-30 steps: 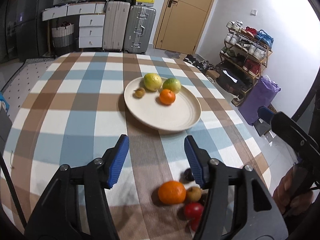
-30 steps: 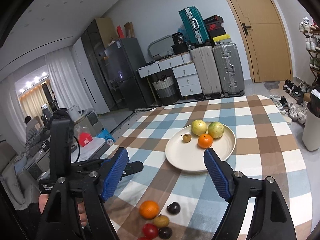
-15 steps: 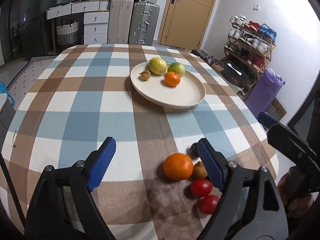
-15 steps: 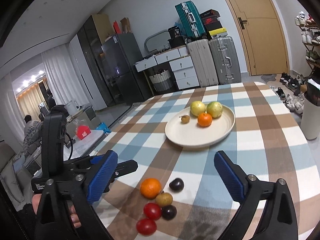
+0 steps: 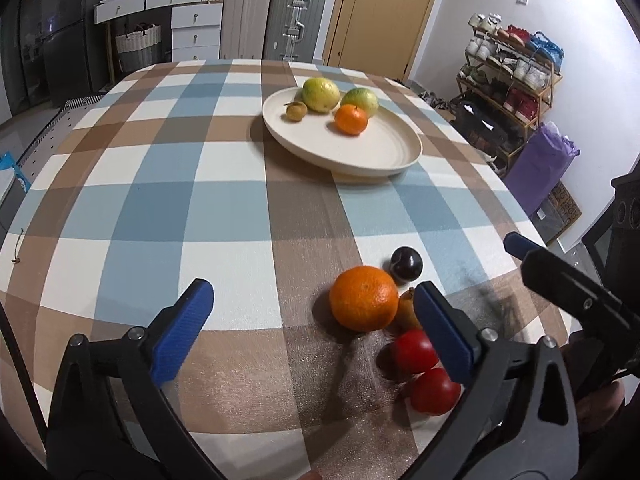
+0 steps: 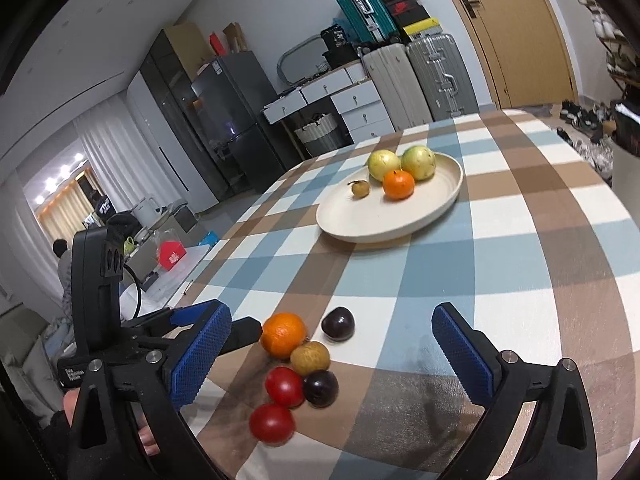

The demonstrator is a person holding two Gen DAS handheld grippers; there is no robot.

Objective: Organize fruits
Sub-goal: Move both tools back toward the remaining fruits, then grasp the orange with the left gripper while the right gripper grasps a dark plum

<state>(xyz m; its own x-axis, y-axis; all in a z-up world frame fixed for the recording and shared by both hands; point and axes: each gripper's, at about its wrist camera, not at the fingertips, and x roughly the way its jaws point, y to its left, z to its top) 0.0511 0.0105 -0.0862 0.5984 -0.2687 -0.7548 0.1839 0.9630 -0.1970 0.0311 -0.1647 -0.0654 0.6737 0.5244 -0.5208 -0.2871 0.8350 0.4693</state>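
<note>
A cream plate (image 5: pixel 384 152) (image 6: pixel 360 224) on the checked table holds two green-yellow fruits, a small orange (image 5: pixel 351 119) and a small brown fruit. Near the table's front edge lies a loose cluster: a large orange (image 5: pixel 363 298) (image 6: pixel 283 335), a dark plum (image 5: pixel 406 264) (image 6: pixel 338 323), a brown fruit (image 6: pixel 310 357), two red tomatoes (image 5: pixel 414 350) (image 6: pixel 284 386) and another dark plum (image 6: pixel 320 388). My left gripper (image 5: pixel 314 328) is open and empty, just short of the large orange. My right gripper (image 6: pixel 332 354) is open and empty, with the cluster seen between its fingers.
The checked tablecloth (image 5: pixel 160 200) covers a round table. Suitcases (image 5: pixel 294 20), white drawers and a door stand behind it. A shoe rack (image 5: pixel 516 80) and a purple bag are at the right. A fridge (image 6: pixel 232 120) stands at the back.
Both grippers have pulled back and lowered toward the table's front edge, and both have opened wider. The loose fruit cluster now shows larger and nearer. No fruit has moved.
</note>
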